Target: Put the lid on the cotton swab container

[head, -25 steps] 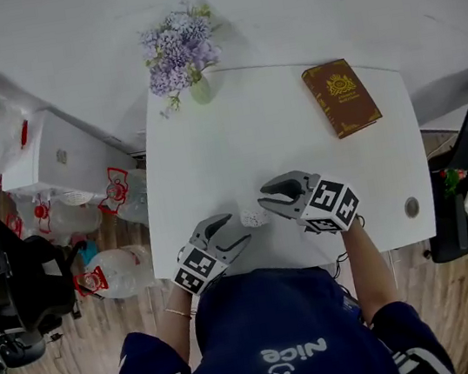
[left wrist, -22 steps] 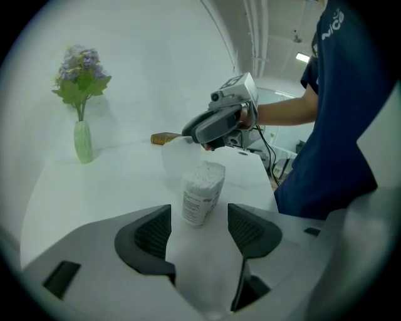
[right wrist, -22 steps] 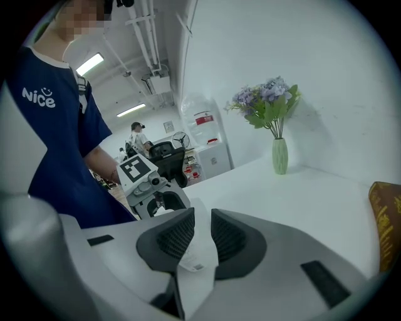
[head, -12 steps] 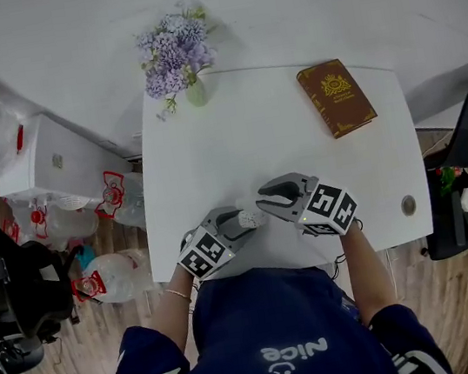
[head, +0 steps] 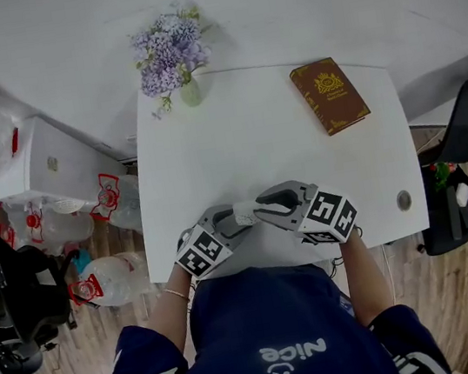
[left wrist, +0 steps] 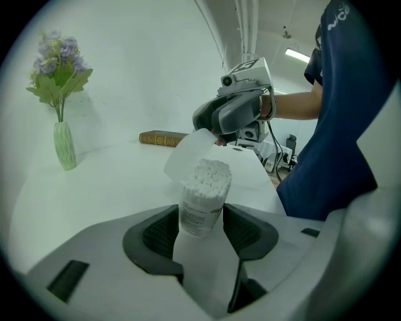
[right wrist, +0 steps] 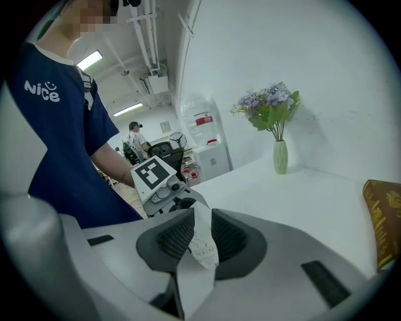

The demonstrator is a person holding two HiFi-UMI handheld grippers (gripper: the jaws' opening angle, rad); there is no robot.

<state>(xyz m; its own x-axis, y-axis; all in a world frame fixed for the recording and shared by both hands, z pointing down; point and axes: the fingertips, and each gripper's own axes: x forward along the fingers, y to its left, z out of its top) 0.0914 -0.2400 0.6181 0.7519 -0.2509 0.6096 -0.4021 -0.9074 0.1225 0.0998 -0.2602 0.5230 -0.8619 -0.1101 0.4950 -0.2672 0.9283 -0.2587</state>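
Near the bench's (head: 272, 149) front edge, left of middle, your left tool (left wrist: 202, 233) is closing on the container (left wrist: 202, 210). Its 2 pads touch the sides. The container stands upright, swabs (left wrist: 210, 177) pointing up. Your right tool (right wrist: 199, 241) grips the lid (left wrist: 190, 152), tilted just above and beyond the open top.

White-filled cotton swab container (left wrist: 202, 200), translucent white lid (left wrist: 190, 152), gold-stamped brown book (head: 330, 96), purple flowers (head: 167, 56), pale green vase (head: 191, 92).

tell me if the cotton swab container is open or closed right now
Open: bare swab tips show at the container top; the lid is tilted beside them, pinched in the right tool, not seated.
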